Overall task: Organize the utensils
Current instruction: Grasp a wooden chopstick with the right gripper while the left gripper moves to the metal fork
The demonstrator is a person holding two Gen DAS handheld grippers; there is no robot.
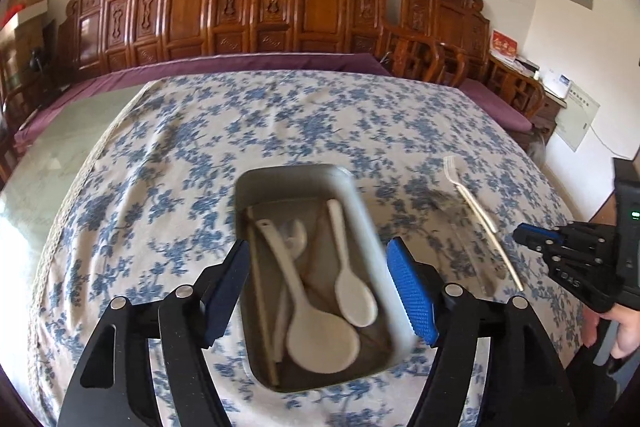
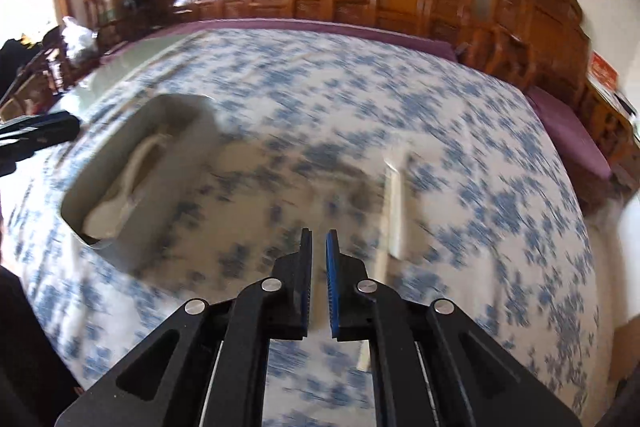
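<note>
A grey tray (image 1: pixel 280 171) lies on the flowered cloth and holds white spoons (image 1: pixel 320 339), a pale stick and other white utensils. My left gripper (image 1: pixel 318 255) hovers over the tray's near half, open wide, with nothing between its blue pads. A white fork (image 1: pixel 476 211) lies on the cloth to the tray's right. My right gripper (image 1: pixel 520 235) hangs just right of the fork's handle. In the blurred right wrist view the right gripper (image 2: pixel 319 239) has its pads nearly together, a thin slit between them and nothing held. There the fork (image 2: pixel 396 203) lies just ahead to the right, and the tray (image 2: pixel 172 187) lies left beside the left gripper (image 2: pixel 60 131).
The blue-flowered cloth (image 1: pixel 280 115) covers the table, with bare greenish tabletop (image 1: pixel 60 139) at the left. Carved wooden chairs (image 1: pixel 224 7) and a purple cushion (image 1: pixel 240 61) line the far edge. A person's hand (image 1: pixel 624 331) holds the right gripper.
</note>
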